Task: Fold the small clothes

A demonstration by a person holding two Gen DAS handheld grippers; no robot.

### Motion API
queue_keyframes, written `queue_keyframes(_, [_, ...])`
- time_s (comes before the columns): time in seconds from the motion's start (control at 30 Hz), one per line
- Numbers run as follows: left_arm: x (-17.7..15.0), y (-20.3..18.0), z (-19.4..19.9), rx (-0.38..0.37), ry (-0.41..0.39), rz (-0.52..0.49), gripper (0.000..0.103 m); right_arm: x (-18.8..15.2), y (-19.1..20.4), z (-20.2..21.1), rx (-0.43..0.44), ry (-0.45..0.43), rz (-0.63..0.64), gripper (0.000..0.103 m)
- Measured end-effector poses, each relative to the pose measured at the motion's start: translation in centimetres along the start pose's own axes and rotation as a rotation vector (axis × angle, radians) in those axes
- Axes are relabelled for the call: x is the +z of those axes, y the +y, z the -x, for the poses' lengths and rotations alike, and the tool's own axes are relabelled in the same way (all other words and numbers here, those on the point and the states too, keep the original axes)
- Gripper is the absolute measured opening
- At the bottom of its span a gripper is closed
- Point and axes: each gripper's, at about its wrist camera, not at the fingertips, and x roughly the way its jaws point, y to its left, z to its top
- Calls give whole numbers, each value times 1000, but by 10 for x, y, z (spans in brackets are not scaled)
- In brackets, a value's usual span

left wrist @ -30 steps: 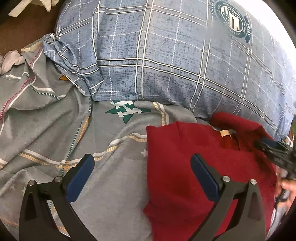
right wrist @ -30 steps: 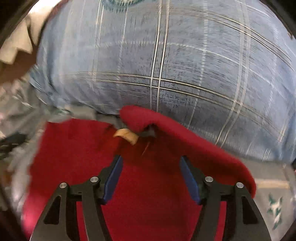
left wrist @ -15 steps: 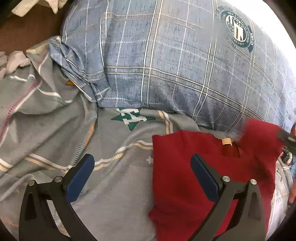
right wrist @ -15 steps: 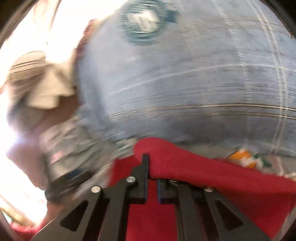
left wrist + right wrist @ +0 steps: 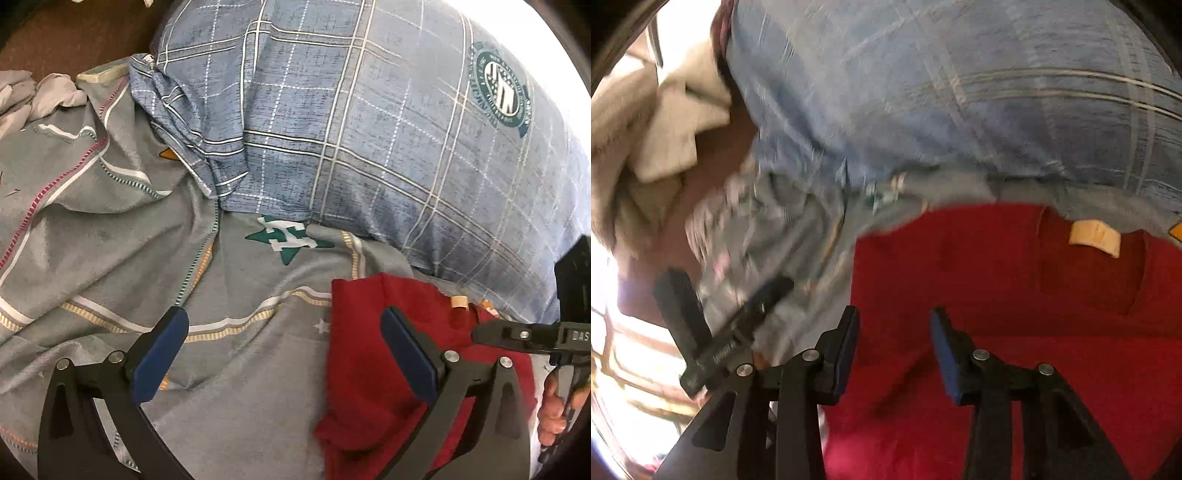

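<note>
A home bedroom: plaid pillow (image 5: 369, 147) on a grey bedsheet (image 5: 110, 258).

Left wrist view: looks down along its tongs (image 5: 284, 354) at the bed (image 5: 110, 240), toward the blue plaid pillow (image 5: 369, 129).
Right wrist view: closer, blurred, faces the same pillow (image 5: 960, 92).
Shared: red garment (image 5: 373, 369) (image 5: 1015, 295), pillow, grey sheet.

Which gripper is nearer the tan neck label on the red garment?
Right. The right gripper hangs over the red garment, just below the label. The left gripper straddles the garment's left edge, farther away.
</note>
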Motion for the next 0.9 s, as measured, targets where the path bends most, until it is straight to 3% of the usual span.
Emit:
queue_keyframes(0.07, [-1, -4, 5, -37, 0, -26, 103, -14, -4, 22, 11, -42, 14, 48])
queue_keyframes(0.13, [-5, -12, 11, -97, 20, -67, 103, -31, -2, 45, -65, -75, 59, 56])
queue_keyframes(0.2, [-13, -26, 19, -204, 71, -141, 103, -48, -5, 69, -129, -111, 90, 62])
queue_keyframes(0.27, [-26, -43, 29, -251, 85, -217, 103, -65, -20, 87, -161, -147, 38, 63])
queue_keyframes(0.37, [-45, -69, 39, -249, 107, -329, 103, -89, -43, 110, -195, -185, -48, 64])
queue_keyframes(0.47, [-66, -83, 48, -175, 103, -424, 103, -111, -52, 127, -242, -228, -87, 64])
queue_keyframes(0.6, [-85, -74, 57, -80, 83, -446, 103, -130, -54, 150, -326, -294, -65, 75])
queue_keyframes(0.77, [-91, -70, 34, 0, 96, -480, 103, -122, -74, 170, -460, -383, -100, 78])
queue_keyframes(0.87, [-84, -75, 16, -18, 119, -491, 103, -106, -95, 162, -467, -382, -150, 78])
queue_keyframes(0.9, [-77, -78, 11, -53, 130, -486, 96, -101, -101, 157, -459, -372, -160, 78])
